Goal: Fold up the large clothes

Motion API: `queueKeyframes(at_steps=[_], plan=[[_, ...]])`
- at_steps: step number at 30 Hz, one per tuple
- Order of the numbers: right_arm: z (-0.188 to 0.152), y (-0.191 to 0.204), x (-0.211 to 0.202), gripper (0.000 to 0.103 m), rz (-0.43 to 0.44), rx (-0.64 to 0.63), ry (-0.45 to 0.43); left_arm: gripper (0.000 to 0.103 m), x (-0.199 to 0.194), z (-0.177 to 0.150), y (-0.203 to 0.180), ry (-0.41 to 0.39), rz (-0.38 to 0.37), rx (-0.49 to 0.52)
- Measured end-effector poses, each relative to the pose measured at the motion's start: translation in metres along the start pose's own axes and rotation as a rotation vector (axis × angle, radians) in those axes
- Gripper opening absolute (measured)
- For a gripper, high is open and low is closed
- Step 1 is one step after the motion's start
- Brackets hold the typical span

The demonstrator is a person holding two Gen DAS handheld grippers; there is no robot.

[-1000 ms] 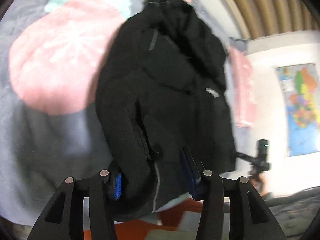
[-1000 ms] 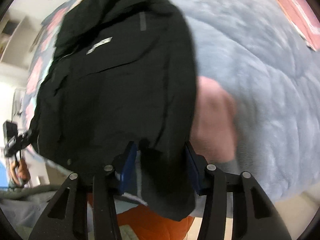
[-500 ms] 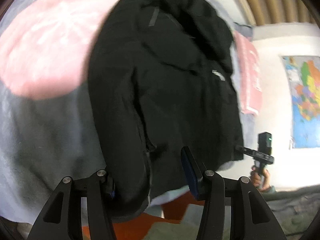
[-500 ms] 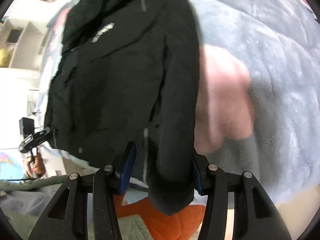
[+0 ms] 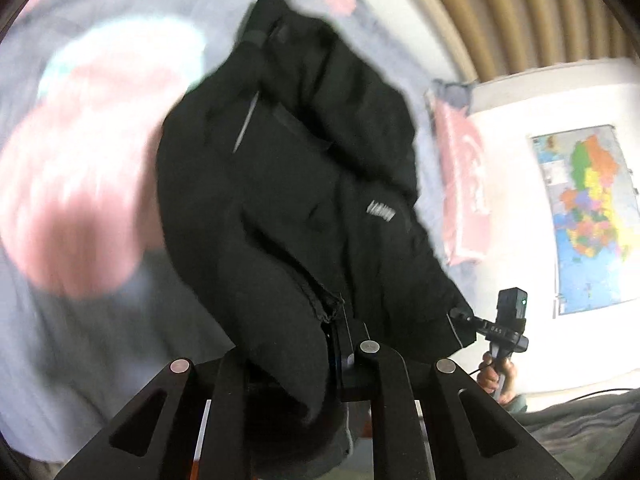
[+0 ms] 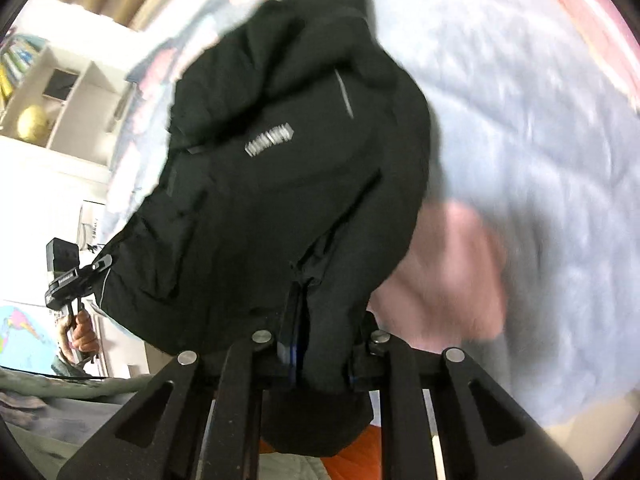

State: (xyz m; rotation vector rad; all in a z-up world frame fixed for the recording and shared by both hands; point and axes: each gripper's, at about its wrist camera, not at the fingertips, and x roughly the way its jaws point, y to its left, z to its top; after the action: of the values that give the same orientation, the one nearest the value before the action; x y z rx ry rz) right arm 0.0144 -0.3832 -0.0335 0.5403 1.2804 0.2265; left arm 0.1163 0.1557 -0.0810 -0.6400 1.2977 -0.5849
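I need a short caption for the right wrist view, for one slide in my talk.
Right gripper shut on the hem of a black jacket, lifted above a grey blanket with pink patches.

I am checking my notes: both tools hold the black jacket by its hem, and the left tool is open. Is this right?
Not quite. In the left wrist view the left tool is shut on the black jacket, fabric pinched between its fingers. The right tool grips the hem too, over the grey fleece blanket.

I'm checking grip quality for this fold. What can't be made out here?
- Left tool: the black jacket drapes over its tips.
- Right tool: tips buried in jacket fabric.
- Jacket chest lettering: too blurred to read.
- Blanket pattern: motion-blurred in both views.
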Motion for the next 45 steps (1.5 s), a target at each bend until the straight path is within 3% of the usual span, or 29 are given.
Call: queueKeyframes(at_steps=[7, 12, 19, 26, 32, 35, 39, 42, 45], plan=[[0.056, 0.037, -0.056, 0.02, 0.002, -0.113, -0.131, 0.015, -0.032, 0.058, -0.037, -0.105, -0.053, 0.088], [0.106, 0.062, -0.079, 0.02, -0.027, -0.168, -0.227, 0.016, -0.053, 0.111, -0.051, -0.185, -0.045, 0.109], [0.193, 0.051, -0.087, 0.02, -0.044, -0.104, -0.291, 0.017, -0.048, 0.188, -0.071, -0.235, -0.017, 0.133], [0.293, 0.017, -0.037, 0.02, 0.011, 0.075, -0.246, 0.021, 0.015, 0.278, -0.044, -0.222, 0.054, 0.045], [0.362, -0.019, 0.055, 0.023, -0.06, 0.23, -0.15, 0.023, 0.106, 0.333, 0.019, -0.142, 0.117, -0.111], [0.377, -0.028, 0.1, 0.023, -0.131, 0.234, -0.091, 0.026, 0.151, 0.344, 0.05, -0.067, 0.129, -0.183], [0.383, -0.034, 0.152, 0.024, -0.198, 0.213, -0.028, 0.03, 0.17, 0.347, 0.061, -0.04, 0.106, -0.181], [0.384, -0.031, 0.155, 0.025, -0.211, 0.194, -0.018, 0.036, 0.162, 0.349, 0.061, -0.007, 0.062, -0.172], [0.383, -0.026, 0.136, 0.026, -0.197, 0.168, -0.017, 0.053, 0.138, 0.35, 0.05, 0.026, 0.021, -0.121]])
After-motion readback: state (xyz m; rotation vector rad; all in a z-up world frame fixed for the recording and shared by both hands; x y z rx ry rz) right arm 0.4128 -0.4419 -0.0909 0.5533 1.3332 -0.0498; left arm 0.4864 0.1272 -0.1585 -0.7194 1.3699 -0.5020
